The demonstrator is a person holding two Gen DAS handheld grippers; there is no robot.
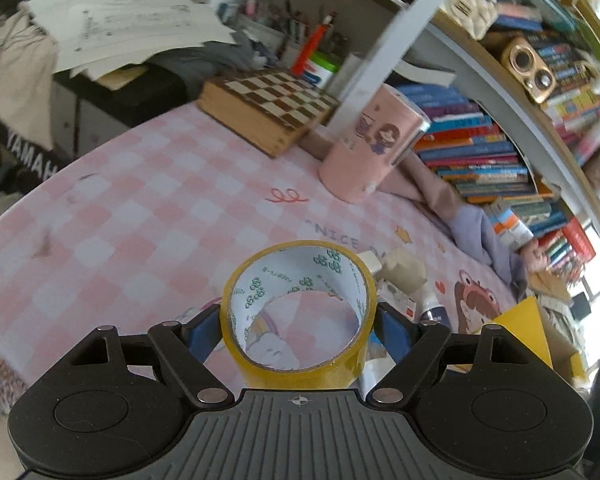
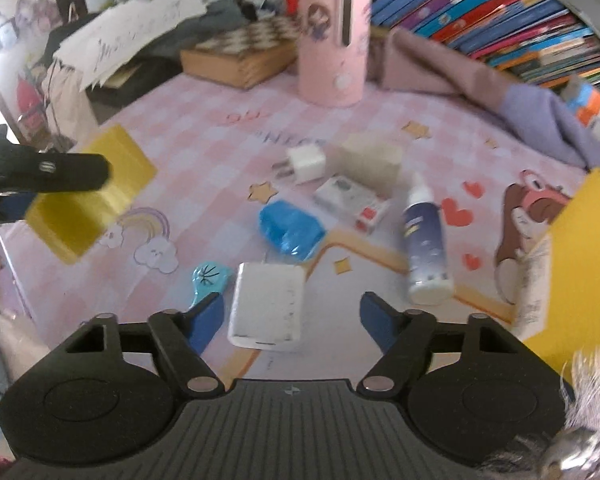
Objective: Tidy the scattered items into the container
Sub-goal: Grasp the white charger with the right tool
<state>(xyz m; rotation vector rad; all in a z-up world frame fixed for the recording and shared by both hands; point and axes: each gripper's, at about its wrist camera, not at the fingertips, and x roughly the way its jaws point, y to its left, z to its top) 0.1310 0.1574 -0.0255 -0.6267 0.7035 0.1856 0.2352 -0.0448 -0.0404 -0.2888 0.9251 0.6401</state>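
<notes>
Upper centre of the left wrist view, a wooden chessboard box (image 1: 268, 110) sits on the pink checked tablecloth (image 1: 140, 208). Loose papers (image 1: 128, 28) pile at upper left, stacked books (image 1: 476, 152) fill the right, lilac cloth (image 1: 452, 208) bunched below them.

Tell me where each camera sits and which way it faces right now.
Left wrist: on the left gripper, angled down across the table toward the pink tin; own fingers clamp the tape roll.
Right wrist: on the right gripper, angled down at the clutter; own fingers straddle the white charger, not pressing; left gripper enters at the left edge.
Shared: tin, chessboard, bottle, books.
</notes>
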